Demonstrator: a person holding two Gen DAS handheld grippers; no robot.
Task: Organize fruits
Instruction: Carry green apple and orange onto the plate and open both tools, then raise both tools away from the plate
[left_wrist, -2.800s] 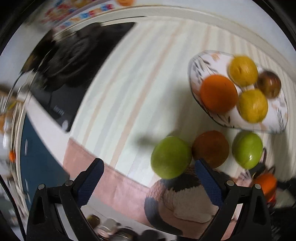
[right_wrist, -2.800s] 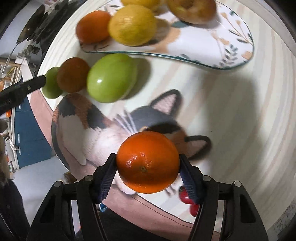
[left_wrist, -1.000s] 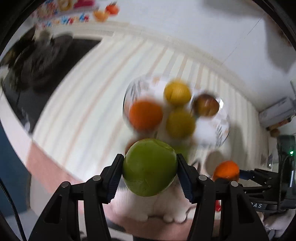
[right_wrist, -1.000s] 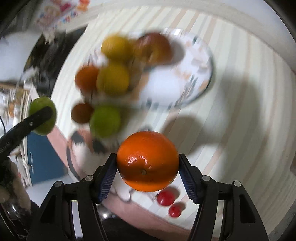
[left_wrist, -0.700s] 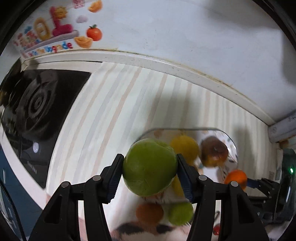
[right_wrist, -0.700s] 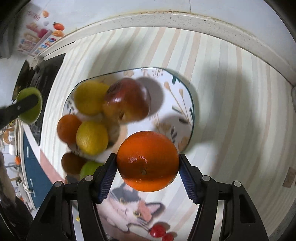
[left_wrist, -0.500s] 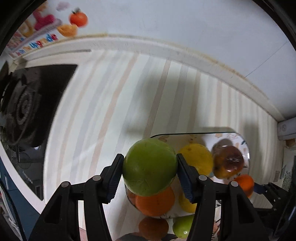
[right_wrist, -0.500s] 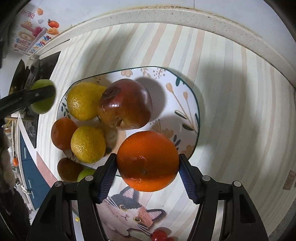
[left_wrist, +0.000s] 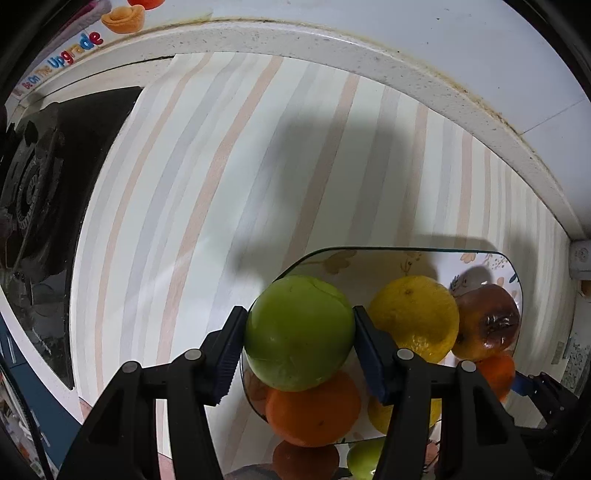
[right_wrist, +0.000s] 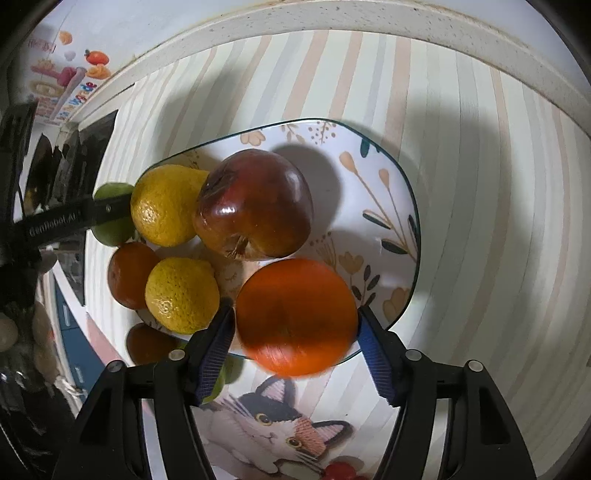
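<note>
In the left wrist view my left gripper (left_wrist: 297, 312) is shut on a green apple (left_wrist: 299, 332), which hangs over the left end of the flowered plate (left_wrist: 369, 253). The plate holds two yellow citrus fruits (right_wrist: 166, 206) (right_wrist: 181, 291), a dark red fruit (right_wrist: 255, 203) and a small orange (right_wrist: 129, 273). My right gripper (right_wrist: 295, 310) is over the plate's near edge and its jaws are opening. A big orange (right_wrist: 295, 317) sits blurred between them, coming off the pads (right_wrist: 216, 347). The left finger (right_wrist: 74, 218) and its apple (right_wrist: 110, 221) show at the left.
A brown fruit (right_wrist: 147, 343) and a green fruit (right_wrist: 225, 373) lie off the plate on the cat-pattern mat (right_wrist: 280, 424), with red cherries (right_wrist: 340, 469) near the front edge. A black stove (left_wrist: 33, 184) is at the left. The raised counter rim (left_wrist: 406, 70) and wall run behind.
Both grippers came over the plate and sank toward it. The right jaws have spread and the orange, sharp and gripped before, is now blurred between them. The left still holds the apple.
</note>
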